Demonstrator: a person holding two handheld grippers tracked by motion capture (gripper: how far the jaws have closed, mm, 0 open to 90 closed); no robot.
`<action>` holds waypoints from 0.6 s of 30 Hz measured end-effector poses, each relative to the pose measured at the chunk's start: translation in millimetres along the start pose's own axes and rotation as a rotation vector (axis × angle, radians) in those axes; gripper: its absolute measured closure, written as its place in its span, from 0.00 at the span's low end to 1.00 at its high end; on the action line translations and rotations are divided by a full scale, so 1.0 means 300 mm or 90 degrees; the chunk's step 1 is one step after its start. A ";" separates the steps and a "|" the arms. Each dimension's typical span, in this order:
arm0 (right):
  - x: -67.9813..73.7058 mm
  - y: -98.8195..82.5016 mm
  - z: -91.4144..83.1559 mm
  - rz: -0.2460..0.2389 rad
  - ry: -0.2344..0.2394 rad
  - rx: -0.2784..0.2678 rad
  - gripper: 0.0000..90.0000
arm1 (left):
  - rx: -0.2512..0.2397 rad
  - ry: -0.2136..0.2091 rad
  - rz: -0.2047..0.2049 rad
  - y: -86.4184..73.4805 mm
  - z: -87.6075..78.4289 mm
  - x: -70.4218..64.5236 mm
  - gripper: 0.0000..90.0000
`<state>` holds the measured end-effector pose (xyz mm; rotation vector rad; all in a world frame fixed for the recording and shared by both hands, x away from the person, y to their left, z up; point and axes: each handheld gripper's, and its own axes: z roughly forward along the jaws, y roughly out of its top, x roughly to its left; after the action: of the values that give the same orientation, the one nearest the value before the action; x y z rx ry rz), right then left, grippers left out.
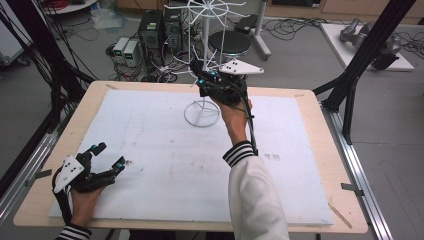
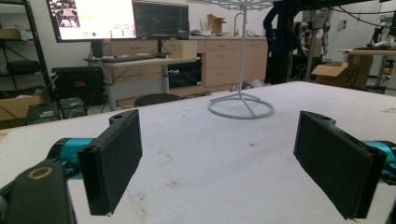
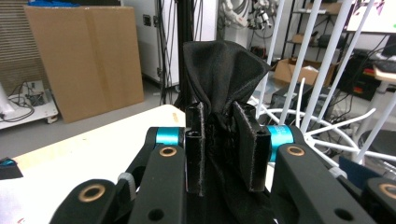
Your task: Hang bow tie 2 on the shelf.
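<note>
A lab room with cables and computer towers on the grey floor surrounds a wooden counter (image 1: 320,150) topped by a white foam sheet (image 1: 165,155).

The right tongs (image 3: 223,140) are clamped narrow on a bunched piece of black cloth (image 3: 222,70); in the right gripper view the fabric is pinched between the two pads and billows up above them, its long axis running straight up out of the jaws, with more of it hanging below. In the high view these right tongs (image 1: 202,77) are raised at about 12 o'clock on the counter, right beside the white wire hanging rack (image 1: 207,60), whose round base (image 1: 202,113) stands on the foam just toward 6 o'clock from them. The rack's thin white arms lie at about 2 to 3 o'clock from the cloth in the right gripper view, near it; I cannot tell whether the cloth touches one. This hand is plainly the nearer one to the rack, so I judge the coming move to be draping the cloth over an arm, which depends on carrying it sideways and over that wire.

The left tongs (image 1: 107,157) stand wide with nothing between them, low at 8 o'clock on the counter, well apart from the rack; the left gripper view shows both pads (image 2: 114,161) spread over bare foam.
</note>
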<state>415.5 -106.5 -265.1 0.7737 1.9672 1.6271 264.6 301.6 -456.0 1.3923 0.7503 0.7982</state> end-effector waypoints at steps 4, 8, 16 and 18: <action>-0.009 -0.008 0.009 0.010 0.006 0.014 0.83 | 0.001 -0.001 0.001 0.000 -0.001 0.000 0.18; -0.019 -0.016 0.013 0.019 0.013 0.031 0.83 | 0.001 -0.001 0.001 0.000 -0.001 0.000 0.18; -0.031 -0.024 0.013 0.027 0.013 0.049 0.83 | 0.001 -0.001 0.001 0.001 -0.001 0.000 0.18; -0.033 -0.026 0.010 0.030 0.008 0.051 0.83 | 0.002 -0.001 0.002 0.000 -0.001 0.000 0.18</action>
<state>423.8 -112.1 -273.3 0.8473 2.0475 1.5918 264.5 301.9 -455.9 1.3962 0.7487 0.7984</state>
